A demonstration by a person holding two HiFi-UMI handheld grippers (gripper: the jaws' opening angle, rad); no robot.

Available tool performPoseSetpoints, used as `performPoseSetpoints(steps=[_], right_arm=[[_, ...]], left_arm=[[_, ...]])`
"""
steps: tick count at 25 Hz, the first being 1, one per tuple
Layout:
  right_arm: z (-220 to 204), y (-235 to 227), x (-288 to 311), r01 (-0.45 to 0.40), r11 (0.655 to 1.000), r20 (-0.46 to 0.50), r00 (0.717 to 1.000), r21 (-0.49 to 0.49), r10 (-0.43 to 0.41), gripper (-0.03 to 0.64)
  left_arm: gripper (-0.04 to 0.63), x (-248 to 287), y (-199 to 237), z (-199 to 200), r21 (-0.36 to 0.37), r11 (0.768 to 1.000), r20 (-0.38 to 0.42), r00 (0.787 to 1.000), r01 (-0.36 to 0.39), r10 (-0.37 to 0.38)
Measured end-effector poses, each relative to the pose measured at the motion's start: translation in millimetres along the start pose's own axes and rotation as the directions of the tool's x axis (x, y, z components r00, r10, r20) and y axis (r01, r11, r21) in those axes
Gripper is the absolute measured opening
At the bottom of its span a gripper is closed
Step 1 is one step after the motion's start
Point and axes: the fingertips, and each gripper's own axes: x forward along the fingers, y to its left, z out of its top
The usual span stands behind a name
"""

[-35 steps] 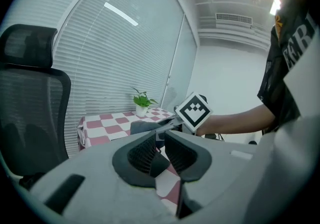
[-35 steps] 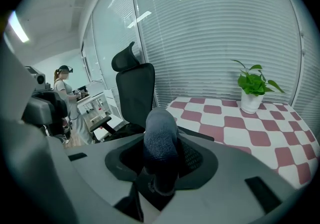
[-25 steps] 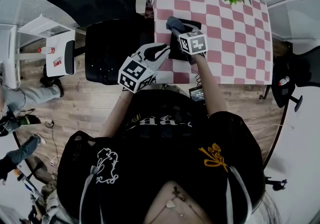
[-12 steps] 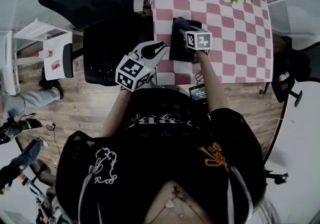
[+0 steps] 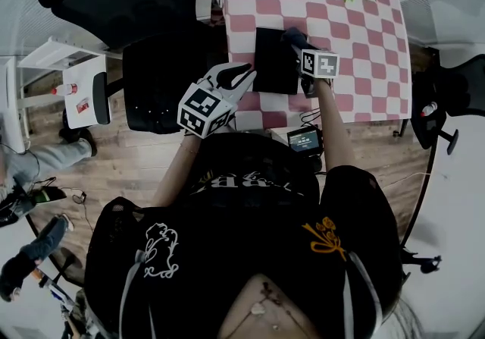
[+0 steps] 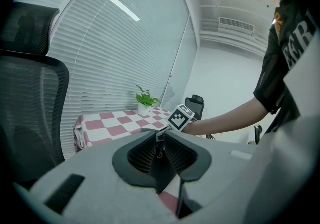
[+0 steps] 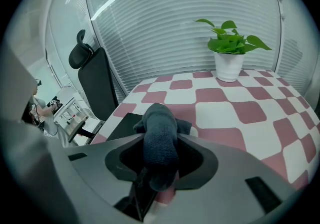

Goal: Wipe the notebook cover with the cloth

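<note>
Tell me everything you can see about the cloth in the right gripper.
The cloth is dark grey with a fuzzy, knitted-looking weave. It is bunched into a thick roll and clamped between the jaws of the right gripper, its rounded end poking out ahead of them. It is at the far right corner of the black notebook on the checked tablecloth. Whether it presses on the cover cannot be told.

notebook [image 5: 273, 64] flat on checkered table [image 5: 364, 34] | cloth [image 5: 289, 32] in right gripper [image 5: 297, 42] over notebook's right edge

White letters on the black shirt [image 6: 299, 42], up and right of the left gripper [image 6: 161, 137], possibly "RI", cut off, small screen [image 5: 305, 139] behind the right gripper [image 5: 297, 42], unreadable.
</note>
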Motion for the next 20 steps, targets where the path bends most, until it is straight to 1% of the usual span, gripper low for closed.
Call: performPoseSetpoints(steps=[4, 5, 8, 10, 11, 13, 15, 18, 20], right_arm=[[-5, -19, -8, 0.021, 1.000, -0.002, 1.000, 0.013, -0.021, 0.141], [-6, -19, -9, 0.021, 1.000, -0.006, 1.000, -0.005, -0.021, 0.141], [-1, -12, -8, 0.040, 0.994, -0.031, 0.999, -0.101, -0.043, 0.141], [5, -5, -11, 0.053, 0.991, -0.027, 0.998, -0.126, -0.057, 0.141], [8, 1, -13, 0.049, 0.990, -0.014, 0.999, -0.129, -0.051, 0.141], [14, 23, -16, 0.012, 0.989, 0.016, 1.000, -0.145, -0.010, 0.141], [17, 57, -18, -0.054, 0.982, 0.031, 0.998, -0.182, 0.061, 0.141], [11, 112, -13, -0.157, 0.963, 0.022, 0.986, -0.218, 0.165, 0.141], [2, 137, -7, -0.206, 0.955, 0.004, 0.977, -0.215, 0.211, 0.141]], left_arm=[[0.063, 0, 0, 3, -0.005, 1.000, 0.009, 1.000, -0.006, 0.006], [0.063, 0, 1, 3, -0.008, 1.000, 0.009, 1.000, -0.009, 0.009], [0.063, 1, 1, 3, -0.012, 1.000, 0.010, 1.000, -0.012, 0.012], [0.063, 1, -1, 3, -0.009, 1.000, 0.011, 1.000, -0.010, 0.010], [0.063, 2, -3, 4, -0.008, 1.000, 0.012, 1.000, -0.010, 0.010], [0.063, 2, -3, 5, -0.010, 1.000, 0.017, 1.000, -0.010, 0.010], [0.063, 2, -3, 5, -0.011, 1.000, 0.018, 1.000, -0.014, 0.014], [0.063, 0, -2, 3, -0.011, 1.000, 0.014, 1.000, -0.022, 0.022], [0.063, -2, -3, 3, -0.012, 1.000, 0.015, 0.999, -0.028, 0.028]])
